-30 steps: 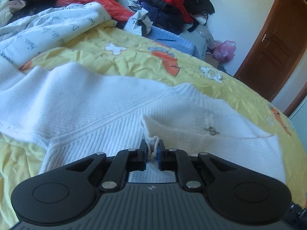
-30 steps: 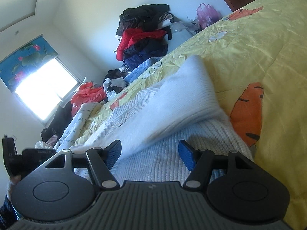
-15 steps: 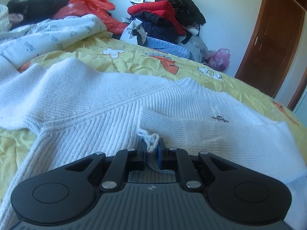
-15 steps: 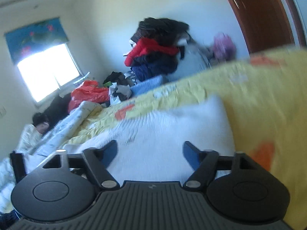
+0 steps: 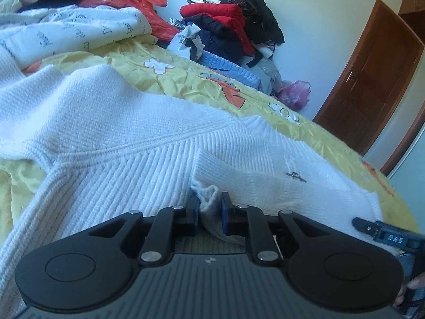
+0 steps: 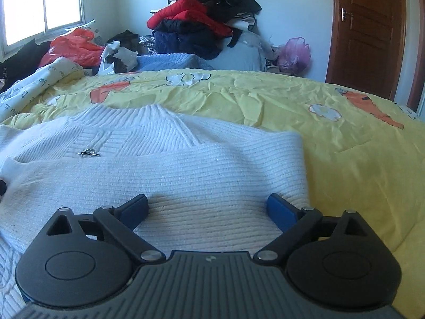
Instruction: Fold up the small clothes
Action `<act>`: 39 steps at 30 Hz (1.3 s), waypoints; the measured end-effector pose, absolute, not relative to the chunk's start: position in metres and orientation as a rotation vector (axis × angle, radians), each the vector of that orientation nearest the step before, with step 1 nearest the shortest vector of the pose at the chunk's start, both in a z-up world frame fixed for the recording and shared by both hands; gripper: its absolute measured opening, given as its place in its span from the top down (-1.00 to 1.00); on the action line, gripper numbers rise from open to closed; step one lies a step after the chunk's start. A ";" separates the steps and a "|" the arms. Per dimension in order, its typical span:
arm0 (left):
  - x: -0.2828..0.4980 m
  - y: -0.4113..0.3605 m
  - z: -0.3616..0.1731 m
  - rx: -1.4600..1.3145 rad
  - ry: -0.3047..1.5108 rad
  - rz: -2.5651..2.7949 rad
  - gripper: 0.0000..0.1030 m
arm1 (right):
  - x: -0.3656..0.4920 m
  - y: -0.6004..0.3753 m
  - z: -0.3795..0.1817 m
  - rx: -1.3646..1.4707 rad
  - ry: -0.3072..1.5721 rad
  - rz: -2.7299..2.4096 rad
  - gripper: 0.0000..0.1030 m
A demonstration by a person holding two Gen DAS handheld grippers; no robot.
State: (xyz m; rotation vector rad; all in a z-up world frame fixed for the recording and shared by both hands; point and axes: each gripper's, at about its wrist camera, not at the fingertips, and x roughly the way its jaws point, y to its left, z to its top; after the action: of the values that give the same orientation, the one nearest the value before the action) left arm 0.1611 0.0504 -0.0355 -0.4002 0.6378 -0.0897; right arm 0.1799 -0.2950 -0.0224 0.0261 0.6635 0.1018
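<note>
The white sweater [image 6: 164, 164] lay spread across the yellow bedspread [image 6: 345, 143], filling my view from nine to twelve o'clock. My right gripper [image 6: 207, 208] stood wide apart over it, while my left gripper [image 5: 209, 208] pinched its sleeve cuff [image 5: 208, 194].

White ribbed knit sweater [image 6: 164, 159], sleeve folded across, flat on yellow bedspread [image 6: 345, 143]

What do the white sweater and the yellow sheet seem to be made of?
Sweater: likely knitted yarn, cotton or wool, matte; raised ribs and visible stitches show it. Sheet: probably thin woven cotton or a blend, smooth with a slight sheen; it holds many fine sharp creases and carries printed figures.
</note>
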 end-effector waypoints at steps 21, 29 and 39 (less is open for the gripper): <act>0.128 0.373 0.018 -0.735 0.390 0.571 -0.81 | 0.176 -0.294 -0.019 0.040 0.649 0.098 -0.90; 0.136 0.397 -0.013 -0.834 0.427 0.467 -0.21 | 0.176 -0.294 -0.019 0.046 0.649 0.102 -0.92; 0.154 0.400 -0.007 -0.801 0.484 0.492 0.71 | 0.176 -0.294 -0.019 0.061 0.646 0.110 -0.95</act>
State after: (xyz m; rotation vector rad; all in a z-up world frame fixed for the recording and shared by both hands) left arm 0.1545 0.4000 -0.0072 -0.8008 0.4836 0.4923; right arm 0.1765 -0.2941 -0.0194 0.0607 0.6462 0.1096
